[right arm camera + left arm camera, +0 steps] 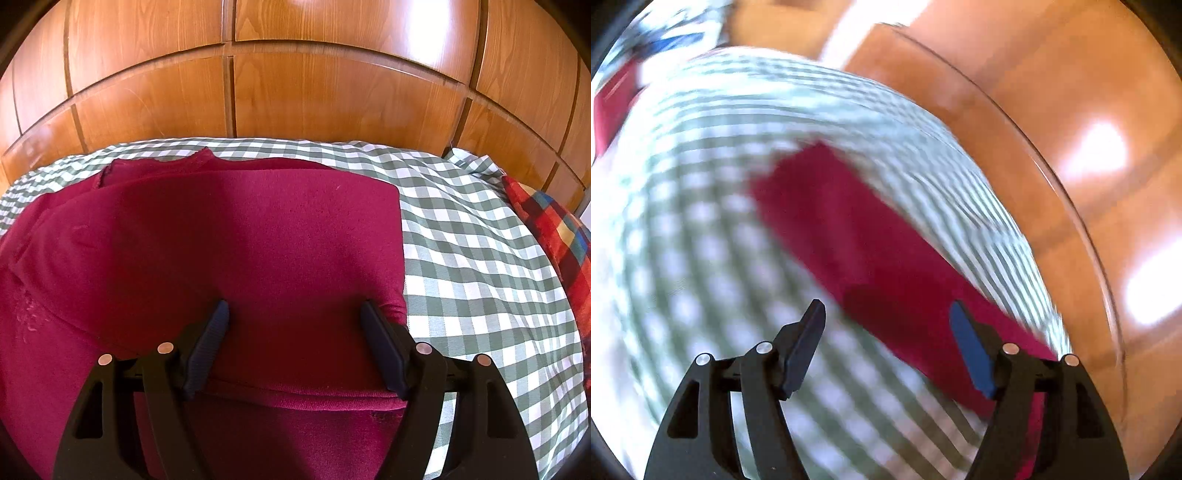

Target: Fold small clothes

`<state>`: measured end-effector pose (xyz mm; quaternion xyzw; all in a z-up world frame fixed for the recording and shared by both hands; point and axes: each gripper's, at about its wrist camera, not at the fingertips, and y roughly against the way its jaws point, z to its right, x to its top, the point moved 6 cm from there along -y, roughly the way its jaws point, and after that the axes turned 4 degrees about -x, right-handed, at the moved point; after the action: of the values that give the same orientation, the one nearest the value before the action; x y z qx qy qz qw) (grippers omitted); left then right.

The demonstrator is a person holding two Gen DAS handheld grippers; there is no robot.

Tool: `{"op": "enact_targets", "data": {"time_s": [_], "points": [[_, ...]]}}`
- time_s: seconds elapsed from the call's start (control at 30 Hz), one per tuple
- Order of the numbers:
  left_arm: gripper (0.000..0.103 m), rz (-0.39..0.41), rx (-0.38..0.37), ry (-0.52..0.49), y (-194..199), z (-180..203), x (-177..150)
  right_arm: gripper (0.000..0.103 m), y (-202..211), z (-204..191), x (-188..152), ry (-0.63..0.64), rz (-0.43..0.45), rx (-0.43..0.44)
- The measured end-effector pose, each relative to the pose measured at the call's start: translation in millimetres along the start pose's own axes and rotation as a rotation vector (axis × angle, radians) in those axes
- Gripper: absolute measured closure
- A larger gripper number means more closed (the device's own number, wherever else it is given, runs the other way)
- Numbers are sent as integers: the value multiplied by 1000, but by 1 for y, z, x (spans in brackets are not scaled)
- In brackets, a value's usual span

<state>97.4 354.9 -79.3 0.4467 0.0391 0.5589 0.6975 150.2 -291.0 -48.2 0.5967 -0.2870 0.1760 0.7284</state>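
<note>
Right wrist view: the right gripper [293, 332] hangs with jaws wide apart over a red garment [221, 240], which fills the centre and left of the frame, lying folded on a green checked cloth [461, 258]. Nothing is pinched between its fingers [380, 343]; a folded hem runs across the lower centre just under them. A multicoloured plaid fabric [554, 236] sits at the right edge, and wooden panels [295, 92] fill the top.

Left wrist view, heavily blurred: the left gripper [888, 347] is likewise spread and empty above the checked cloth [701, 221]. The garment [849, 240] shows as a red band from the centre to the lower right. Wood [1071, 110] fills the upper right.
</note>
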Motion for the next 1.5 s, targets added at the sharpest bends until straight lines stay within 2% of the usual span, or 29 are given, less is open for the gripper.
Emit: {"op": "enact_targets", "data": {"time_s": [0.07, 0.2, 0.33, 0.37, 0.4, 0.43, 0.47, 0.53, 0.63, 0.8, 0.9, 0.97, 1.07, 1.13, 1.23, 1.3, 1.33, 1.4, 1.43, 1.5], "points": [[34, 27, 40, 63, -1, -26, 18, 29, 0, 0, 0, 3, 1, -7], [37, 6, 46, 105, -16, -45, 36, 28, 0, 0, 0, 6, 2, -16], [37, -7, 108, 63, -35, -46, 48, 28, 0, 0, 0, 8, 3, -20], [41, -6, 127, 53, -36, -46, 51, 28, 0, 0, 0, 8, 3, -20], [64, -4, 152, 43, -37, -44, 53, 28, 0, 0, -1, 8, 3, -19], [83, -14, 159, 33, -41, -43, 53, 28, 0, 0, 0, 8, 3, -19], [96, -44, 128, 34, -46, -40, 53, 28, 0, 0, -1, 8, 3, -19], [97, -36, 137, 33, -42, -36, 53, 28, 0, 0, -1, 7, 3, -19], [97, -19, 94, -40, -36, -2, 47, 28, 0, 0, -1, 8, 3, -19], [96, -28, -82, -204, -19, 89, 13, 28, 0, 0, 0, 8, 3, -19], [96, -63, -221, -357, -8, 163, -33, 28, 1, 0, 0, 7, 3, -18], [96, -91, -287, -437, -3, 202, -66, 28, 1, 0, 0, 5, 3, -16], [96, -140, -357, -557, -1, 246, -119, 28, 1, 0, 0, 0, 3, -11], [96, -202, -391, -617, -7, 269, -159, 28, 1, 0, 0, -3, 3, -8], [95, -282, -388, -698, -26, 289, -214, 28, 1, 0, -1, -8, 3, -3], [90, -321, -361, -754, -38, 293, -243, 28, 1, 1, -1, -12, 3, 2], [84, -344, -336, -777, -47, 291, -256, 28, 0, 1, 0, -14, 3, 4], [74, -358, -310, -791, -55, 283, -267, 28, 0, 1, 0, -16, 0, 6], [73, -353, -316, -793, -54, 280, -269, 28, 0, 1, 0, -16, -2, 7], [64, -342, -327, -797, -47, 274, -265, 28, 0, 2, 2, -27, -20, 23]]}}
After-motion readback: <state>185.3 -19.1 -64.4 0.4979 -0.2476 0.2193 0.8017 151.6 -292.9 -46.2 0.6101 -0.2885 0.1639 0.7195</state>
